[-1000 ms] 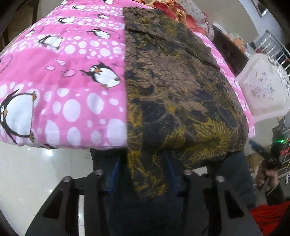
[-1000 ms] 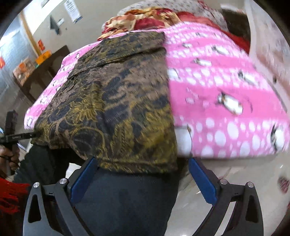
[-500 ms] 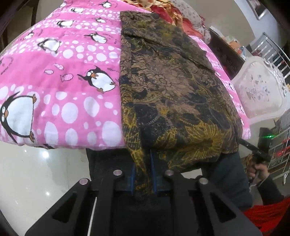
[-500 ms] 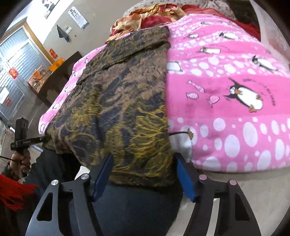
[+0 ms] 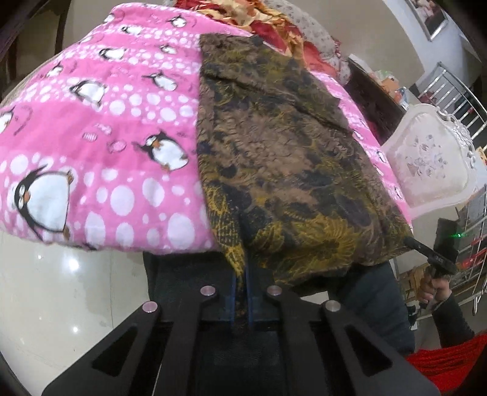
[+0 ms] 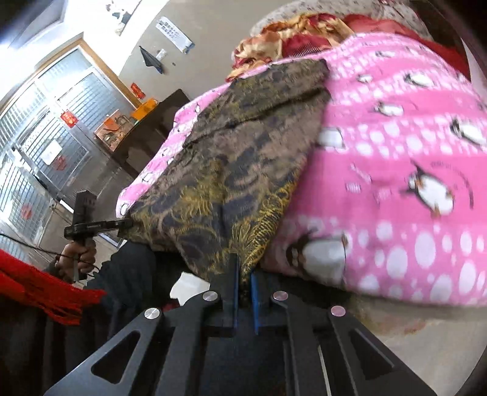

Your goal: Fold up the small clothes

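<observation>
A brown, black and gold patterned garment lies lengthwise on a pink penguin blanket, its near hem hanging over the edge. My left gripper is shut on the hem's left corner. My right gripper is shut on the hem's right corner of the same garment. Each gripper shows in the other's view, pinching its corner: the right gripper and the left gripper.
The pink blanket covers a raised surface with a red and gold cloth heap at the far end. A white chair stands right, a dark cabinet left. The glossy floor lies below.
Both grippers closed on the near hem corners: the left one between 1.0 and 0.5 s ago, the right one after that. Both views have risen and tilted a little.
</observation>
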The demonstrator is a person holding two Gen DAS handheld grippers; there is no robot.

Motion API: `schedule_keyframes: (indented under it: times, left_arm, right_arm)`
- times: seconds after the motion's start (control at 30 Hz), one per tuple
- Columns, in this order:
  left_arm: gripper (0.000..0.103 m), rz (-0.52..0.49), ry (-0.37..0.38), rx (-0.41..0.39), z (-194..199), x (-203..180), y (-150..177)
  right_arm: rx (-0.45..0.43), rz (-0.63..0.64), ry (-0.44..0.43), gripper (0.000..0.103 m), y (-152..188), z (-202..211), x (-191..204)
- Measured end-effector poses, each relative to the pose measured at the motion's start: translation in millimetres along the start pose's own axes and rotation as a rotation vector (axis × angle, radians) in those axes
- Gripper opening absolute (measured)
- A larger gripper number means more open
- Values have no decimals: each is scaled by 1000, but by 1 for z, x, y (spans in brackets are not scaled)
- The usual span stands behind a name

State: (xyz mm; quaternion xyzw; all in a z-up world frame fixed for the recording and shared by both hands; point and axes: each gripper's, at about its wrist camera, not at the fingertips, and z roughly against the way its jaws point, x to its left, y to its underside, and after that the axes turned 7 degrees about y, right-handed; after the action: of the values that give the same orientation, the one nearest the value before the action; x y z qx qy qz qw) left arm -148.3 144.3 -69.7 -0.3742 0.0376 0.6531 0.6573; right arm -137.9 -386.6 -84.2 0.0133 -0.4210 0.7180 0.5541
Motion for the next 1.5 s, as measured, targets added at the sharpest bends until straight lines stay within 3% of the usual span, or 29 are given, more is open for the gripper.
schedule_keyframes:
  times: [0.17,0.27,0.33,0.63,0.77,0.93,1.03,1.23,1.4,1.5]
  left_arm:
    - [8,9,-7,14,-6,4,-4]
    - [4,31,9,-1,-2,9,-1]
    - [3,50,33,-32,5,10,1]
    - [2,-95,186,-240,106,-34,-3]
    - [2,-165,205,-286,149,-61,-6]
    - [3,-204,252,-337,172,-81,-19]
    - [3,-173,190,-333,144,-71,-50]
    - [3,-86,50,-312,60,-29,-152]
    - [3,-75,-53,-238,-17,-2,-236]
    - [3,-72,-94,-181,-54,13,-270]
  right_arm:
    - [58,-37,47,17,-5,-27,-7]
    - [59,-13,41,19,-4,-26,-3]
    - [34,1,9,7,-4,-15,2]
    - [-292,80,-32,6,-29,105,58]
    - [-454,101,-28,6,-40,171,76]
    - [-512,124,6,6,-57,195,79]
    - [-495,87,30,6,-79,177,57]
    - [-376,46,170,6,-156,71,6]
    - [-262,-30,282,6,-216,-21,-50]
    - [-187,-65,343,6,-247,-67,-80]
